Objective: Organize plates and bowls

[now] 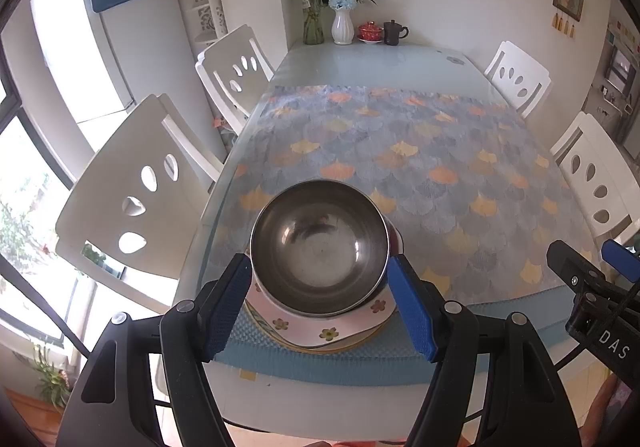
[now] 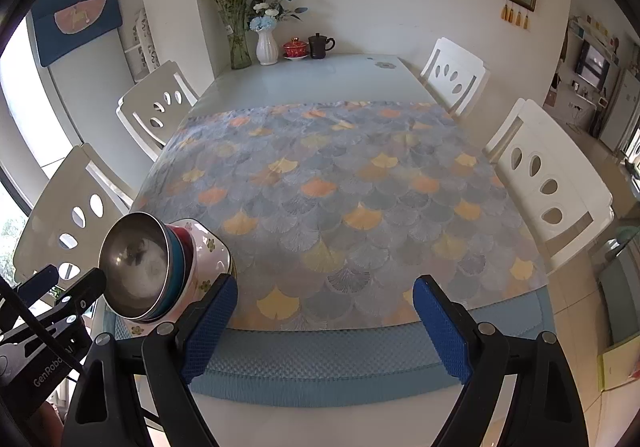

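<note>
A steel bowl (image 1: 320, 247) tops a stack of bowls on a white flowered plate (image 1: 332, 331), near the table's front left corner. My left gripper (image 1: 320, 307) is open, its blue fingers (image 1: 228, 307) on either side of the stack, apart from it. In the right wrist view the same steel bowl (image 2: 136, 267) sits on teal and red bowls in a flowered dish (image 2: 208, 251). My right gripper (image 2: 324, 327) is open and empty over the table's front edge, to the right of the stack.
A leaf-patterned cloth (image 2: 340, 187) covers the glass table. Vases (image 2: 267, 47), a red cup and a dark mug (image 2: 320, 45) stand at the far end. White chairs (image 2: 552, 183) line both sides. A blue mat (image 2: 320, 359) lies along the front edge.
</note>
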Tool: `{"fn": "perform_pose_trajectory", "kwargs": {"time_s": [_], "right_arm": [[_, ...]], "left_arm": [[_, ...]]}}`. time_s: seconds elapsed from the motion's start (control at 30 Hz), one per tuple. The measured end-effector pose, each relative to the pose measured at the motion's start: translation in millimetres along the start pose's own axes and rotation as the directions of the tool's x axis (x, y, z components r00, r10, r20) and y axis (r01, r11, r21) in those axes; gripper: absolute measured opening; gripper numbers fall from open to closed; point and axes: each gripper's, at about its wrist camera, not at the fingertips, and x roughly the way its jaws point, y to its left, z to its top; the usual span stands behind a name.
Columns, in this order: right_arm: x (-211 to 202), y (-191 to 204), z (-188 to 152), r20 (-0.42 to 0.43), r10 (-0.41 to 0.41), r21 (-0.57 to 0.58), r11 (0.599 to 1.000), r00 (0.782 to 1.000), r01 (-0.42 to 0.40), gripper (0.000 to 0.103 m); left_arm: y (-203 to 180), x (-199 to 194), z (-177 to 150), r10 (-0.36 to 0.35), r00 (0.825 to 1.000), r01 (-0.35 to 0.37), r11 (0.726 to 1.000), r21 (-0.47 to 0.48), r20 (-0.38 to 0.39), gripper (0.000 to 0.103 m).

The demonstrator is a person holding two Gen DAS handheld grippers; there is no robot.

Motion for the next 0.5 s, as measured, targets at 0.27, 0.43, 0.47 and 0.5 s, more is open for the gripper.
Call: {"fn": "perform_pose_trajectory", "kwargs": {"time_s": [0.27,0.43,0.47,0.5], "right_arm": [[-0.3,1.7,1.9,0.006,-0.005,-0.005,1.000,1.000,0.005,0.088],[1.7,1.0,8.9,0.011,-0.006,-0.004,1.000,1.000,0.006,0.088],[1.8,0.7,10.7,0.012,-0.007,-0.004,1.000,1.000,0.007,0.088],[2.3,0.1,12.6,0.013,-0.008,-0.003,1.000,1.000,0.008,0.088]], "left_arm": [[-6.4,1.1,1.2,-0.020,1.000,0.020,1.000,0.004,-0.003,0.069],[-7.2,3.4,6.5,-0.014,1.000,0.014,1.000,-0.001,-0.007,0.069],[-6.8,3.3,8.7,-0.015,1.000,0.015,1.000,-0.005,-0.005,0.069],[-6.4,2.9,10.9,-0.013,1.000,0.013,1.000,-0.008,0.000,0.069]]}}
